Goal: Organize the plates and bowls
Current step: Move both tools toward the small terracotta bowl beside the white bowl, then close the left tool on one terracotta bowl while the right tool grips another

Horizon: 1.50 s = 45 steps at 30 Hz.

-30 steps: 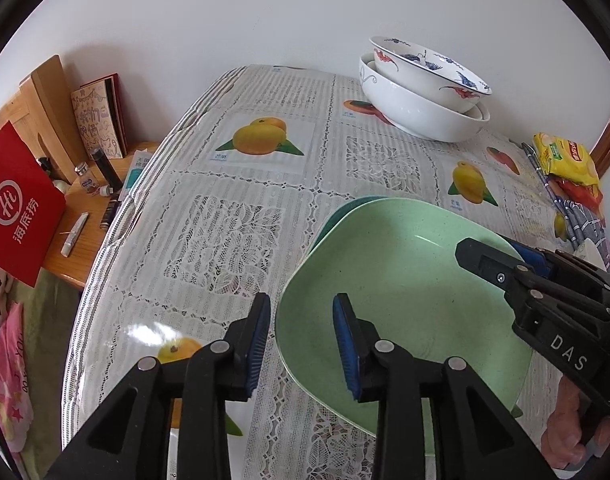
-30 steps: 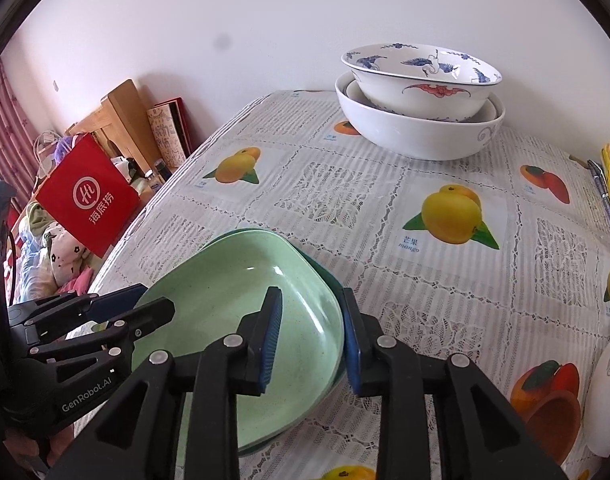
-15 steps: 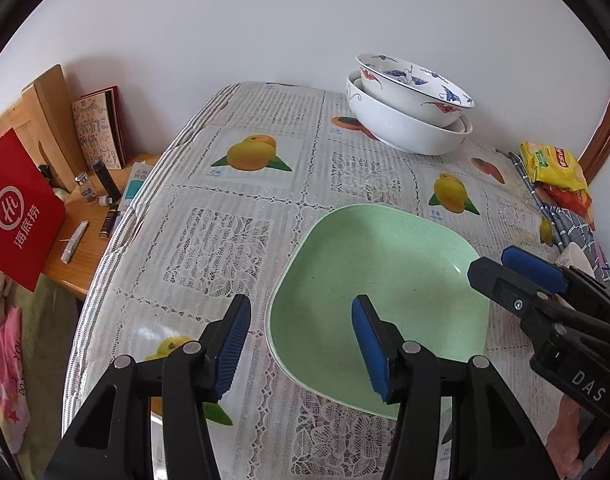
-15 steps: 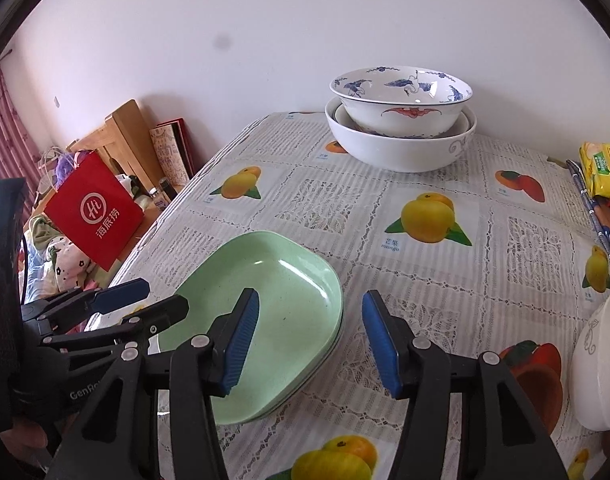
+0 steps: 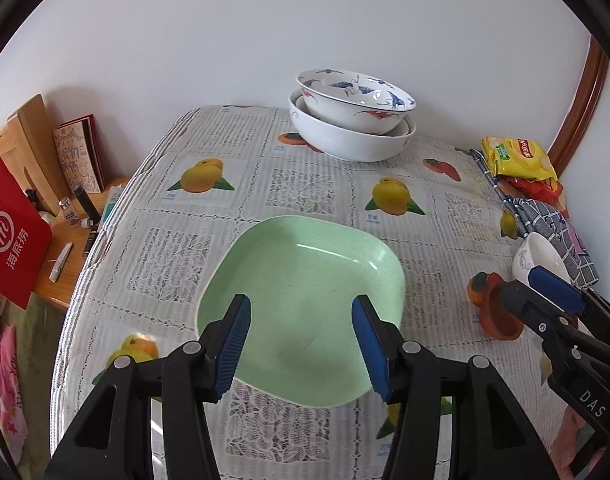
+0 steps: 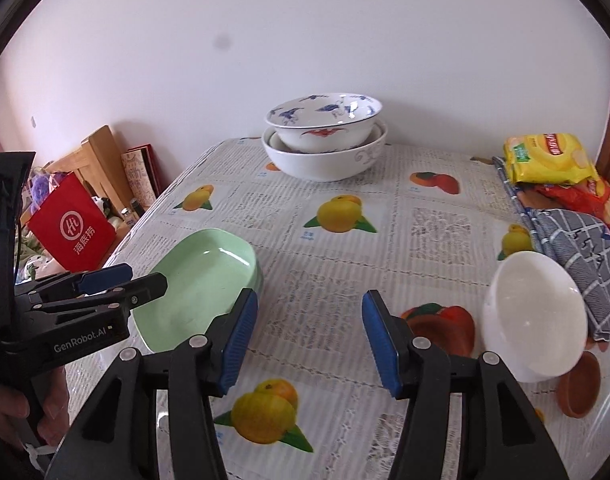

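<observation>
A white wall (image 5: 265, 40) backs a table under a lace-and-fruit-print tablecloth (image 5: 305, 184), which takes up most of both views. Its left edge drops off toward a low wooden side table (image 5: 71, 248) cluttered with small bottles, a notebook and a red paper bag (image 5: 13, 236) printed with white Chinese characters and a round logo. A wooden door frame (image 5: 577, 112) rises at the far right.

Bare cloth lies open between the stacked plates and the far bowls, and across the middle toward the right edge.

The light-green square plate (image 5: 305, 304) sits near the front left of the table, another green rim showing under it in the right wrist view. Two nested porcelain bowls (image 6: 325, 140), the upper one painted blue and red, stand at the far edge by the wall. A small white bowl (image 6: 535, 316) rests tilted at the right, beside a checked cloth (image 6: 577, 256) and a yellow snack packet (image 6: 545, 160).

The left gripper (image 5: 301, 344) hangs above the green plate, jaws apart and empty; its body reads "GenRobot.AI". The right gripper (image 6: 309, 336), marked "DAS", is likewise parted over bare cloth, holding nothing.
</observation>
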Each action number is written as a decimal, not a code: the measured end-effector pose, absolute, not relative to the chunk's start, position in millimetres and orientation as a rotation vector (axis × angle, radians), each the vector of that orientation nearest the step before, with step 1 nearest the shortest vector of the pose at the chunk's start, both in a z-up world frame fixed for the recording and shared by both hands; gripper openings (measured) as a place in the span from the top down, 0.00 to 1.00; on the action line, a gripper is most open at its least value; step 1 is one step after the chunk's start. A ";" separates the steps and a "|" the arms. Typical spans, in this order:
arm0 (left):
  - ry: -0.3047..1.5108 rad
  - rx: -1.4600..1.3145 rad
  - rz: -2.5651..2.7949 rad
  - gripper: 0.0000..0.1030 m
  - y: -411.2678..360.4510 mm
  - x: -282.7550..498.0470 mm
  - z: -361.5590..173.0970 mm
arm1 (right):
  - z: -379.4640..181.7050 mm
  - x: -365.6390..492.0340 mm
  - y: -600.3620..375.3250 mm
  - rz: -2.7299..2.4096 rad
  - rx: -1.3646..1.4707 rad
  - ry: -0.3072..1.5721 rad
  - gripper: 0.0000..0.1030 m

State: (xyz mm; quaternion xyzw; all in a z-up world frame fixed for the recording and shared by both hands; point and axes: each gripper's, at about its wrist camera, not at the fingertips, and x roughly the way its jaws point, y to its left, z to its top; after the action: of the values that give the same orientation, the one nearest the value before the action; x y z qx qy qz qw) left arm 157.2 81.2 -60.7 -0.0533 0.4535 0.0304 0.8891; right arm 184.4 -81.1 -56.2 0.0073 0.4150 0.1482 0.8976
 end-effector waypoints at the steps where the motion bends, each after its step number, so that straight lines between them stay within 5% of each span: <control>1: 0.938 -0.106 0.057 0.51 74.4 156.5 -58.5 | -53.7 181.4 -90.7 0.283 0.018 0.858 0.47; 16: 0.925 -0.039 -0.008 0.51 -28.2 161.0 -54.5 | -31.0 124.2 -247.3 0.015 0.086 0.823 0.42; 31: 1.035 0.047 -0.078 0.51 -93.9 192.0 -96.5 | -81.3 117.5 -339.0 -0.101 0.183 0.924 0.43; 45: 1.118 0.043 -0.103 0.53 -106.0 221.1 -137.8 | -129.4 157.0 -356.5 -0.086 0.243 1.003 0.70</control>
State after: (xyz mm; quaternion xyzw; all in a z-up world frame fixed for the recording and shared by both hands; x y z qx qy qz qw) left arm 221.1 -106.0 -137.8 0.0205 0.5301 -0.0487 0.8463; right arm 157.0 -356.5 -129.4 0.1159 0.4794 -0.0411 0.8689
